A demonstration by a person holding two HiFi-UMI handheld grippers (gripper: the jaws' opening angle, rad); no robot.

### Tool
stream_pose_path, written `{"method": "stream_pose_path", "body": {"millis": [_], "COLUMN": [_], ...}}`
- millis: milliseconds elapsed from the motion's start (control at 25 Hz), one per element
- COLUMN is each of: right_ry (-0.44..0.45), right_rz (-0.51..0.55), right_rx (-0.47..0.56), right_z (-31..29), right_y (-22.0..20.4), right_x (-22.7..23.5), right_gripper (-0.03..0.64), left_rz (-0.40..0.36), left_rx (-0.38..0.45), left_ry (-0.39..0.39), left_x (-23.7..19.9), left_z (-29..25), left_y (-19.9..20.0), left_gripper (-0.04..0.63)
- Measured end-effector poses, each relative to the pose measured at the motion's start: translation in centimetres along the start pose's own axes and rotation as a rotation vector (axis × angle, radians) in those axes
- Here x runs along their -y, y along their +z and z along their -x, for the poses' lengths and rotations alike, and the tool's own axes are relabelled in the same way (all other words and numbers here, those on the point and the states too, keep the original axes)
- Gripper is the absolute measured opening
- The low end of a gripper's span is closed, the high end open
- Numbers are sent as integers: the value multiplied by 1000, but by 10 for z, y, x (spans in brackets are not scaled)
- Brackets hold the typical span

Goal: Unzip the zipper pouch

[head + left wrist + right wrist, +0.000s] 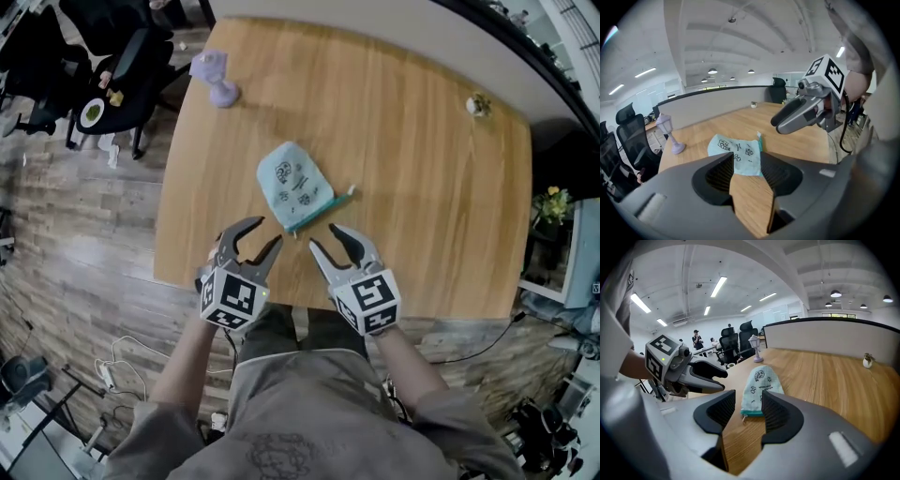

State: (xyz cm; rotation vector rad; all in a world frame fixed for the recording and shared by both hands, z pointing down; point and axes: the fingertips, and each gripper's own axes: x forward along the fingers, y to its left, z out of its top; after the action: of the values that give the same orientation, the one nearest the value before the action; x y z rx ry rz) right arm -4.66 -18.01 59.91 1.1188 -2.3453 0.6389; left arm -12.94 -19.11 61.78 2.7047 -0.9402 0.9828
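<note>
**Pre-grasp: pouch not yet held**

Logged zipper pouch (pixel 294 185) lying flat mid-table (pixel 422 187), with teal zipper edge (pixel 319 212) turned toward the near-right, just ahead of both tools. Read left gripper (pixel 265 234) as spread wide and holding nothing. Read right gripper (pixel 324 237) the same, gaping and empty. Placed both near the zipper edge, not touching it.

Risks, as judged: likely to drag the whole pouch across the smooth wood if pulling the slider without first pinning the fabric. Could also pinch cloth instead of the small pull tab (pixel 743 417) and snag the teeth.

Cannot make out the slider itself, nor whether the zip is shut along its full length. Found the tab only as a tiny speck in the right gripper view; could not find it in the left gripper view.
</note>
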Motion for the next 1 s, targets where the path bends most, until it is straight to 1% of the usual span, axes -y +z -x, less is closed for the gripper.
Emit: {"method": "stream_pose_path", "body": {"millis": [240,360,440,560,640,720,840,960,1000], "right_ry": [5,6,5,9,12,12,9,12,11], "right_rz": [-17,-19,-22,-23,-25,-26,-15,-14,-16], "right_rx": [-52,-67,-78,-95,-103,-110,-121,-122,-121], "right_z": [-17,-22,-24,-25,-26,-28,-29,-30,-30], "right_y": [-29,-39,-44,-52,-57,-60,-65,-65,-65], "right_x": [3,6,8,8,7,7,8,8,9], "right_gripper": [186,186,186,186,186,186,186,186,186], "left_rz": [-41,-63,-73,-89,-104,-103,-85,-109,-120], "left_rx": [-81,-144,-170,-183,-176,-173,-182,-180,-181], "left_ry": [-71,-116,-135,-148,-140,-135,-143,-148,-152], "left_x": [20,30,33,36,35,34,35,36,38], "left_z": [-38,-53,-61,-72,-77,-81,-85,-85,-85], "left_y": [-41,-60,-69,-75,-75,-76,-78,-78,-78], "left_gripper": [176,176,176,175,170,110,107,104,90]}}
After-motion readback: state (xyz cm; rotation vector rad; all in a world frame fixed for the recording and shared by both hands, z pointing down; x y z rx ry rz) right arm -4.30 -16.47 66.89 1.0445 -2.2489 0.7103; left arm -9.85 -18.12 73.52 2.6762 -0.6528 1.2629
